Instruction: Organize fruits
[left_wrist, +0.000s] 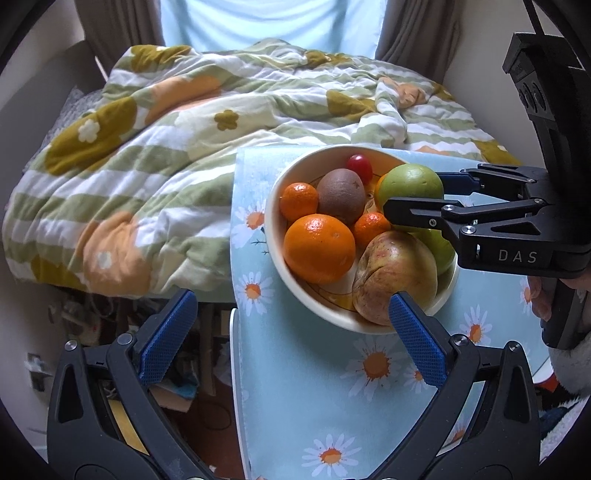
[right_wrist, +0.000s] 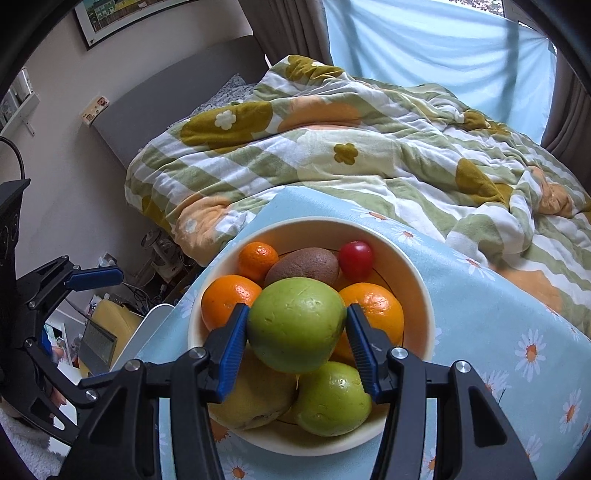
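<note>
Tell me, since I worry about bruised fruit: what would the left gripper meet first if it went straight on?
Probably the daisy-print cloth just short of the bowl; depth is unclear. Its open fingers hold nothing.
</note>
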